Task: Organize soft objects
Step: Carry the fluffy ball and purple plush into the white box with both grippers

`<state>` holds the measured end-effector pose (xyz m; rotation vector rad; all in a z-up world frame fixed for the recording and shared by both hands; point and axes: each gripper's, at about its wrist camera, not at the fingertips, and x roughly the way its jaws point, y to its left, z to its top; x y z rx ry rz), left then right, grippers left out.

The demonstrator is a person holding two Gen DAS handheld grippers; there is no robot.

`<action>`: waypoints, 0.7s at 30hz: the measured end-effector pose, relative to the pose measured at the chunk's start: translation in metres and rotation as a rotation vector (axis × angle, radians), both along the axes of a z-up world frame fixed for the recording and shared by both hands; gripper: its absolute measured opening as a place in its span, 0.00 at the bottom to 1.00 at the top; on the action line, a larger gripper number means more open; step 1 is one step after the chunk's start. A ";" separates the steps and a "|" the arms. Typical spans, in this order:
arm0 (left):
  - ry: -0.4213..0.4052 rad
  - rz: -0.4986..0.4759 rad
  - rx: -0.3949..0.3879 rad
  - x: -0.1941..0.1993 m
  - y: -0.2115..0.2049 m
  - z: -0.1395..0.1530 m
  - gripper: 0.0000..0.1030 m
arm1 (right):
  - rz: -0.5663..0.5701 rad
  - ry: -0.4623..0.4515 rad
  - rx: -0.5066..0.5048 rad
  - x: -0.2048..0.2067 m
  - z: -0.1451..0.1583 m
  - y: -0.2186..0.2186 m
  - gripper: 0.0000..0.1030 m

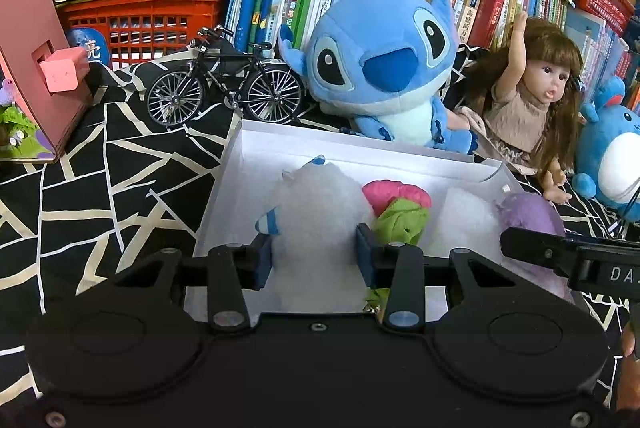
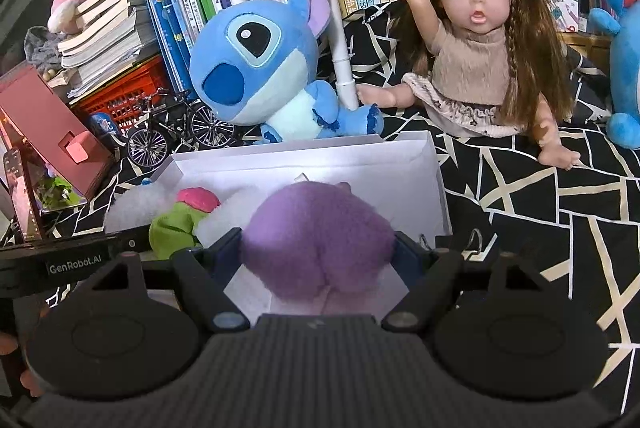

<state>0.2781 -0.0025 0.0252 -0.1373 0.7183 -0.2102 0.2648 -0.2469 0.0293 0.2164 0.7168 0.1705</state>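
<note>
the left gripper [image 1: 316,252] squeezed the white fluffy toy [image 1: 316,203] between its jaws, low in the white box [image 1: 280,139]. the right gripper [image 2: 320,260] hugged the purple toy [image 2: 316,240] (just over the box). next, probably let both go gently.

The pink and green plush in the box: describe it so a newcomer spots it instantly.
Find the white box in front of the big blue plush. Between the white fluffy toy and the purple plush lies the pink and green plush, the only two-coloured, ungripped one.
</note>
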 end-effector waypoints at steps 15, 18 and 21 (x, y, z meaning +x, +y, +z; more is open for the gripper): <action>0.000 0.000 -0.001 -0.007 0.001 0.001 0.58 | 0.000 -0.027 0.034 -0.005 0.002 -0.004 0.88; -0.011 -0.003 0.019 -0.011 0.000 0.004 0.65 | 0.001 -0.038 0.034 -0.007 0.004 -0.004 0.91; -0.029 0.000 0.023 -0.016 0.000 0.008 0.71 | 0.004 -0.053 0.042 -0.010 0.007 -0.005 0.94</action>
